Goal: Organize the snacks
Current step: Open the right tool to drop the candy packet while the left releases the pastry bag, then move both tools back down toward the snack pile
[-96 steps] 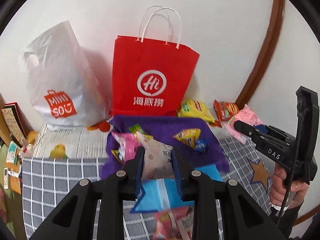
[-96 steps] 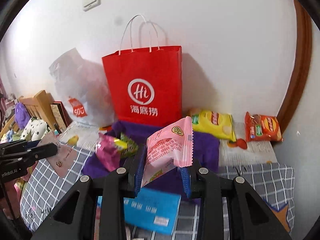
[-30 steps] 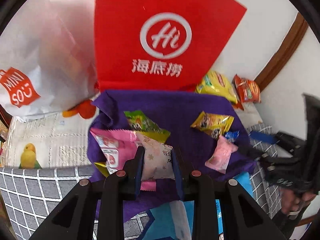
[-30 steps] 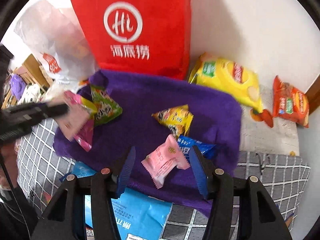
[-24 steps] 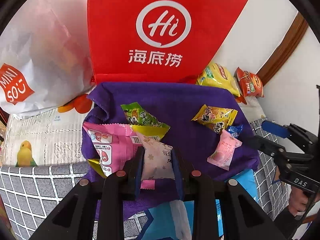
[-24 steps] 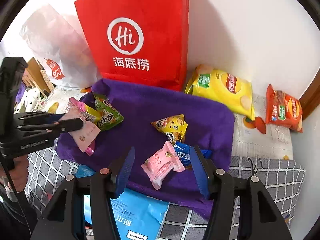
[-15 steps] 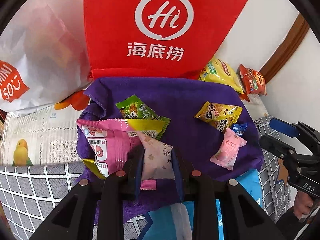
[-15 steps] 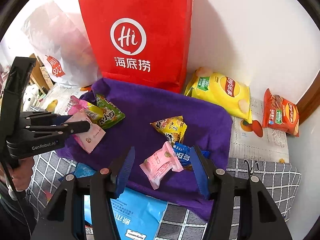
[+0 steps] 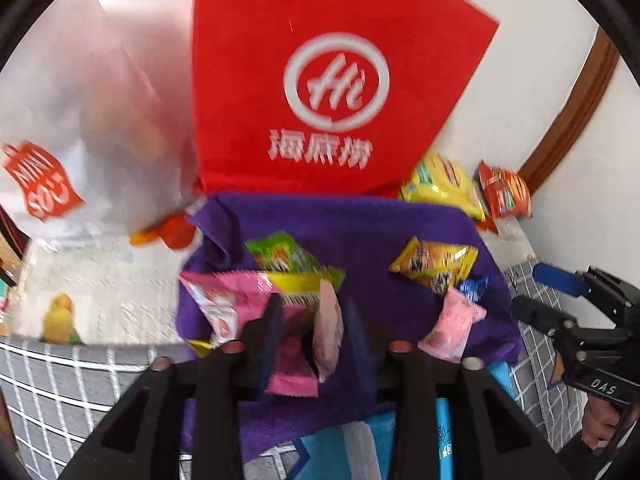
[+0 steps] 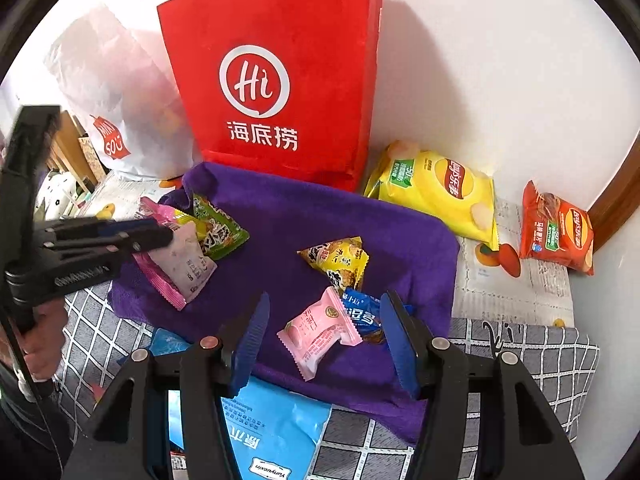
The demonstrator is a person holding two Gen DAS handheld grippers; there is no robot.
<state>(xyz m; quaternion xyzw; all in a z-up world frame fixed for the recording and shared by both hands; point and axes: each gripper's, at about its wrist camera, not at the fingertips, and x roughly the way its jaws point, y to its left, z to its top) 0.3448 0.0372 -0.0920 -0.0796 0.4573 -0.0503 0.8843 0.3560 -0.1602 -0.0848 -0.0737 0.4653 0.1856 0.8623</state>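
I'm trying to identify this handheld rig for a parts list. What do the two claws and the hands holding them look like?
Both are black plastic pistol-style tools. The right claw has ribbed blue pads on angular black fingers with round silvery screw heads. The left claw carries white lettering, too blurred to read; the right one's side reads "DAS". The hand grips its handle beside a thin dark cable.

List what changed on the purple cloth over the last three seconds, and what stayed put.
The left tongs carried the pale star-printed packet down onto the purple cloth and are opening; it lies by the pink and green packets. The right tongs, which held the pink wrapped snack, let it go there and hang open over it. The red paper bag and yellow chip bag stayed.
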